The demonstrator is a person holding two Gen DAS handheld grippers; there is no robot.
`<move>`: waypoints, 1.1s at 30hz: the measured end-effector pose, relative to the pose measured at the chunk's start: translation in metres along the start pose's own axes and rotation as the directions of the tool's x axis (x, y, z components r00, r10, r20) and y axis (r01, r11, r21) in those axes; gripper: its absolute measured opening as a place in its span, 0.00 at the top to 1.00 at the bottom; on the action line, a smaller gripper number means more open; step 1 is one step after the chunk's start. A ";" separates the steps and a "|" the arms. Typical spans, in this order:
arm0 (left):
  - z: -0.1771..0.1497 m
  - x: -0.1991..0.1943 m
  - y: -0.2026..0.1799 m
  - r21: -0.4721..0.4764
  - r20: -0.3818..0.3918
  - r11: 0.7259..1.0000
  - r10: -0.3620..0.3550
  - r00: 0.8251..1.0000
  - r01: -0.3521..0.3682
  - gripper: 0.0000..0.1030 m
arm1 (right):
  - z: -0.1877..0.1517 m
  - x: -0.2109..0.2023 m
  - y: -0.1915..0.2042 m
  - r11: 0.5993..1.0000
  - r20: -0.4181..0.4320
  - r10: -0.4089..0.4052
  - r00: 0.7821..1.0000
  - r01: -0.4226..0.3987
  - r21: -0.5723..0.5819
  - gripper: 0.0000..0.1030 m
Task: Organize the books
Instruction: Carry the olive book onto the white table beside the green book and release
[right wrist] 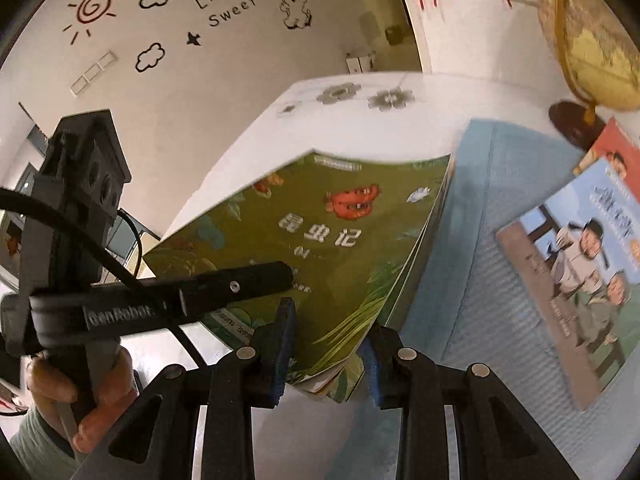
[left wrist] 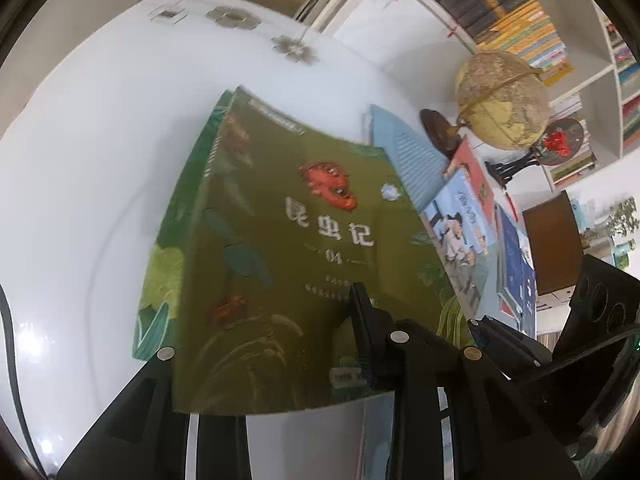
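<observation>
The jaws of my right gripper stand on either side of the near corner of the green book, one blue pad on its cover and the other at its page edge, so I judge them clamped on it. For my left gripper only one finger lies across the cover; the other is hidden behind the book, so I cannot tell how those jaws stand.

The green book sits in the centre of both views, tilted, its near corner lifted off the white table. Its long axis runs from the lower edge of the frame up toward the upper middle, and the title reads upright, so the top of the book points away from me.

I think the step in hand is carrying this book to join the others. To its right in the frame lie a light blue book and an illustrated book (partly overlapping), with a globe at the upper right. The next move calls for keeping the cover flat, aligning the edges with the light blue book, and lowering gently.
</observation>
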State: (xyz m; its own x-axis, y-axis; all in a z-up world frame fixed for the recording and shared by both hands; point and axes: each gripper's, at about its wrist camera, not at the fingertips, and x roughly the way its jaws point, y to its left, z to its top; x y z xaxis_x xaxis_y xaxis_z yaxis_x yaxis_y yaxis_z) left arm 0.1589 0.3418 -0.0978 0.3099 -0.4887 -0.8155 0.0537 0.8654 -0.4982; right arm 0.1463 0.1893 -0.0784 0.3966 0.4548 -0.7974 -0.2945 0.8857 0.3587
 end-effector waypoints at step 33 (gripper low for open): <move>-0.013 -0.007 0.039 -0.038 -0.006 0.894 0.446 0.895 -0.446 0.48 | -0.025 0.036 -0.009 0.997 -0.151 -0.072 0.986 0.070 -0.019 0.68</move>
State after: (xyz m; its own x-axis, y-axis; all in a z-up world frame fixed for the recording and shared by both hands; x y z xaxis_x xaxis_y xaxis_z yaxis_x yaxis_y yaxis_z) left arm 0.1469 0.3778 -0.1152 0.2959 -0.0516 -0.9538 -0.1266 0.9876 -0.0927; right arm 0.1414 0.1952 -0.1226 0.2811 0.3709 -0.8851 -0.2825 0.9134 0.2930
